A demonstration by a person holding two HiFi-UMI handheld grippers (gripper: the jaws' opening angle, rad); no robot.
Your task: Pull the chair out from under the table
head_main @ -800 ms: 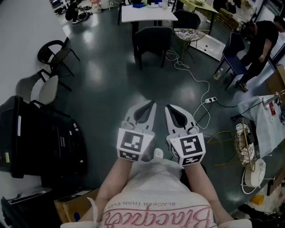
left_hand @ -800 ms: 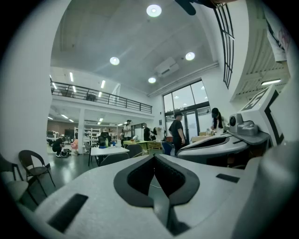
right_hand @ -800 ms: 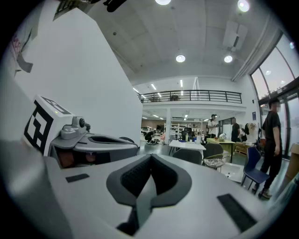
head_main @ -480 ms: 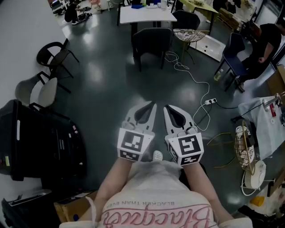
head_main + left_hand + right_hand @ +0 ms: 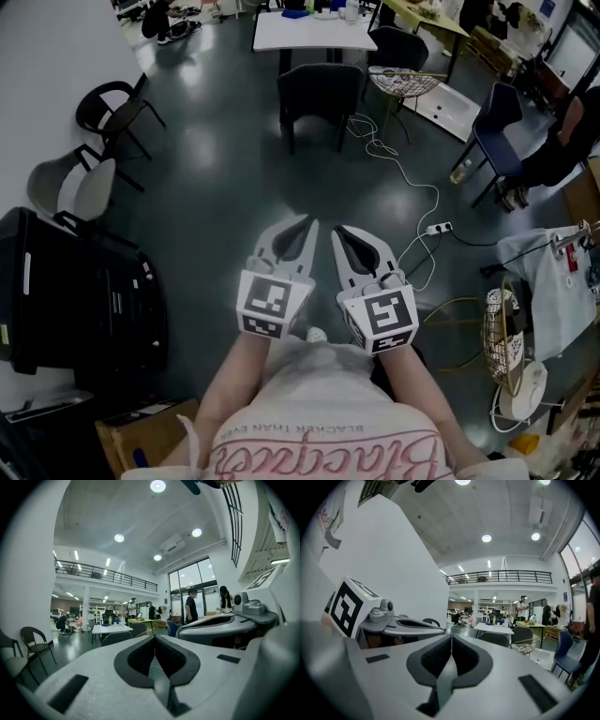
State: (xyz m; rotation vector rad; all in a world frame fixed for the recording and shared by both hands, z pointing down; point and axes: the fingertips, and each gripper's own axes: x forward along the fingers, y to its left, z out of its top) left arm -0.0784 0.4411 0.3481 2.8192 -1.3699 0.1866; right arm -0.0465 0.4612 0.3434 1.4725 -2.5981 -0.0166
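Observation:
A dark chair [image 5: 320,89] stands tucked against the near side of a white table [image 5: 312,30] at the top of the head view, far ahead of both grippers. My left gripper [image 5: 309,221] and right gripper [image 5: 336,228] hang side by side over the dark floor, close to my body, both shut with nothing in them. Beyond the closed tips of the left gripper [image 5: 154,636], the left gripper view shows the table [image 5: 111,628] and chair [image 5: 117,638] small in the distance. The right gripper [image 5: 451,637] has the same table [image 5: 493,627] and chair [image 5: 493,638] ahead.
A black chair [image 5: 112,108] and a pale chair [image 5: 70,187] stand at the left, with a black case [image 5: 75,300] nearer. A white cable [image 5: 403,169] runs to a power strip [image 5: 439,228]. At the right are a wire stool [image 5: 405,82], a blue chair [image 5: 502,127] and a person [image 5: 572,131].
Both grippers sit slightly further left and lower in the head view, still shut and side by side. The person at the right has shifted toward the frame's edge.

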